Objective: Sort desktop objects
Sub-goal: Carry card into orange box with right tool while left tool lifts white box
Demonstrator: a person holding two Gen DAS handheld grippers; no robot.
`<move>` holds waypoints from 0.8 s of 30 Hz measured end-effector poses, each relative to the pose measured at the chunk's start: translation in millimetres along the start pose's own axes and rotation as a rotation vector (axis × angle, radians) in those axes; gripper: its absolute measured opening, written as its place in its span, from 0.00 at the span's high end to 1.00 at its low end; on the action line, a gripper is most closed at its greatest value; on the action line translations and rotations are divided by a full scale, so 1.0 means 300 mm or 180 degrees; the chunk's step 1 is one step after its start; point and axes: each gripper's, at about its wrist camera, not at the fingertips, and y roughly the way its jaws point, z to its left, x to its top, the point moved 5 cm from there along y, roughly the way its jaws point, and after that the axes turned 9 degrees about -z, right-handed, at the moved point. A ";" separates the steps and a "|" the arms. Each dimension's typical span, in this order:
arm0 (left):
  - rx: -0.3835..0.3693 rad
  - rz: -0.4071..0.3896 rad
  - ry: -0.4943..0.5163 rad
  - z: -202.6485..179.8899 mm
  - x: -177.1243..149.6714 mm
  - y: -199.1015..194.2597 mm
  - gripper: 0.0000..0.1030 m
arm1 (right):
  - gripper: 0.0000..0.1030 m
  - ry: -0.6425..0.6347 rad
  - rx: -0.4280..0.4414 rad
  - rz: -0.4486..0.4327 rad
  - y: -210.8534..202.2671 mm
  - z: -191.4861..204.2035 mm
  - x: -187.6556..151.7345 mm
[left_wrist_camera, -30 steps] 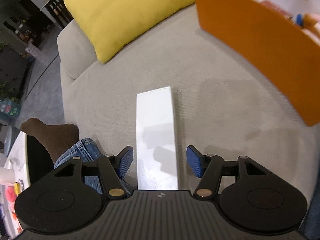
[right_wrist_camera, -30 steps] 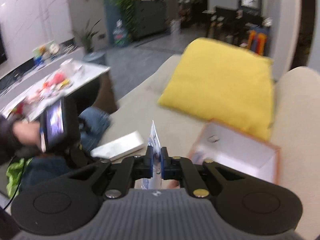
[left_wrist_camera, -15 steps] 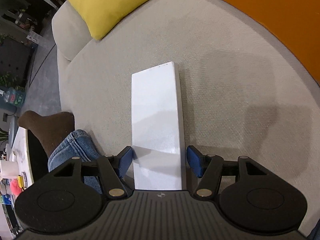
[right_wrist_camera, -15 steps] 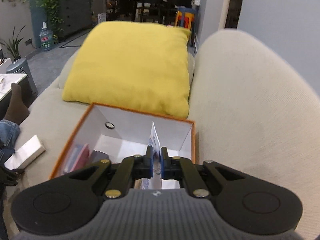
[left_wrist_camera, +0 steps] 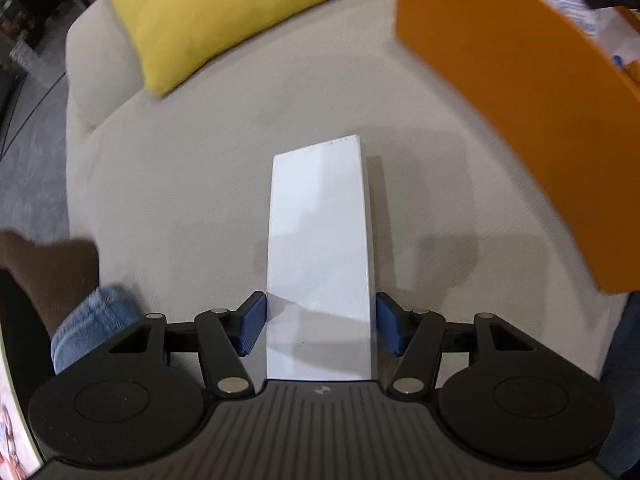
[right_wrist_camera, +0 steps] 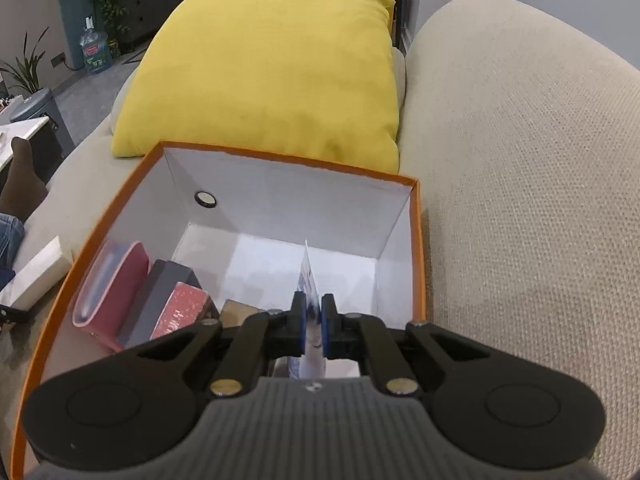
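Observation:
A long white box [left_wrist_camera: 320, 248] lies on the beige sofa seat [left_wrist_camera: 200, 184]; its near end sits between the blue pads of my left gripper [left_wrist_camera: 320, 326], which is open around it, touching at most lightly. It also shows in the right wrist view [right_wrist_camera: 38, 272]. My right gripper [right_wrist_camera: 314, 326] is shut on a thin white and blue card [right_wrist_camera: 309, 280], held edge-on inside the orange box [right_wrist_camera: 276, 156]. That box has white inner walls and holds a red case [right_wrist_camera: 110, 288], a grey box [right_wrist_camera: 160, 292] and a red packet [right_wrist_camera: 180, 314].
A yellow cushion [right_wrist_camera: 272, 72] leans at the back of the sofa, behind the orange box, whose wall [left_wrist_camera: 520, 100] rises right of the white box. The sofa backrest [right_wrist_camera: 520, 180] is on the right. A person's leg in jeans and a brown sock [left_wrist_camera: 60, 272] is at the left.
My right gripper has swung right from the sofa edge to above the orange box and lowered the card into it. My left gripper has closed in around the white box's near end.

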 end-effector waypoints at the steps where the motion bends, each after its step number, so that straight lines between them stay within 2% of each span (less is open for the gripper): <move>1: -0.0003 -0.0021 0.0049 -0.018 0.011 -0.004 0.34 | 0.93 0.0020 0.0014 -0.0002 0.004 0.000 0.000; 6: 0.0042 -0.0056 0.0301 -0.099 0.068 -0.013 0.34 | 0.93 -0.0001 -0.0099 0.0049 0.006 -0.007 -0.006; 10: 0.0043 0.0023 0.0509 -0.137 0.089 0.017 0.34 | 0.93 0.0230 -0.0022 0.0249 -0.005 -0.036 -0.012; 12: 0.0006 -0.0018 0.0686 -0.157 0.077 0.016 0.34 | 0.93 0.0229 0.0023 0.0321 -0.008 -0.035 -0.012; 14: -0.0144 -0.0043 0.0766 -0.172 0.059 -0.002 0.34 | 0.92 0.0224 0.0045 0.0344 -0.008 -0.031 -0.014; 17: -0.0460 -0.0044 0.0585 -0.159 0.047 -0.035 0.34 | 0.92 0.0148 -0.0021 0.0314 -0.012 -0.032 -0.016; 19: -0.0534 -0.0044 0.0540 -0.155 0.045 -0.058 0.34 | 0.92 0.0104 -0.0059 0.0296 -0.014 -0.031 -0.013; 24: -0.0311 0.0020 0.0681 -0.173 0.031 -0.048 0.34 | 0.88 0.0069 -0.0084 0.0272 -0.021 -0.030 -0.007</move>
